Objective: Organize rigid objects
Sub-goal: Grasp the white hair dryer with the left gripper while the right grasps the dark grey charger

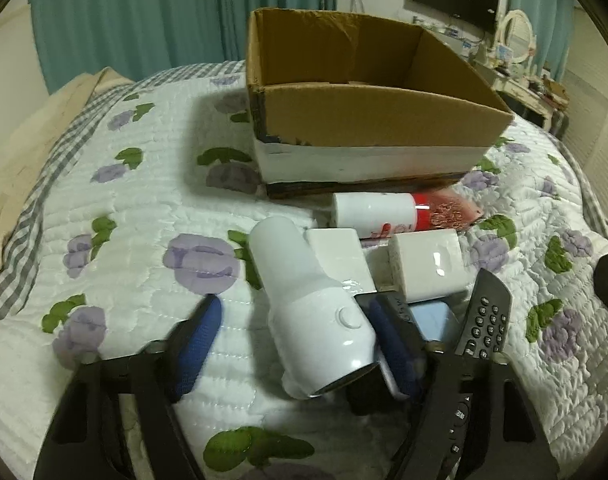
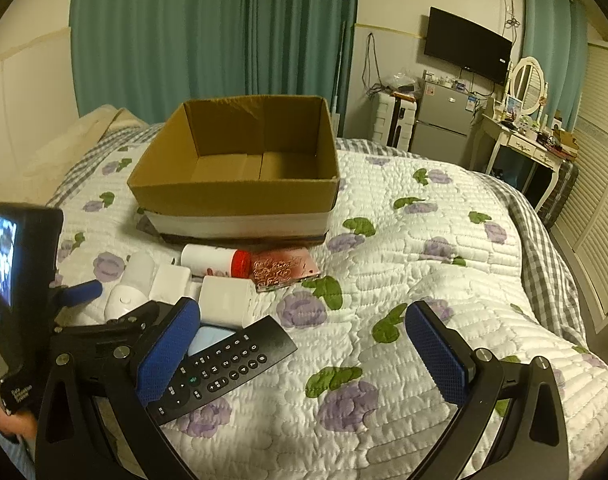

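Straddling the white flashlight (image 1: 316,312), left tongs (image 1: 296,344) spread; right tongs (image 2: 304,356) spread, half-covering remote (image 2: 228,368).

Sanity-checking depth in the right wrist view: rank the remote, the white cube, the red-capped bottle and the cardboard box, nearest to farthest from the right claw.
1. Remote: beside the right claw's left finger.
2. White cube: just behind the remote.
3. Red-capped bottle: lying on its side, farther back.
4. Cardboard box: farthest, directly behind the bottle.
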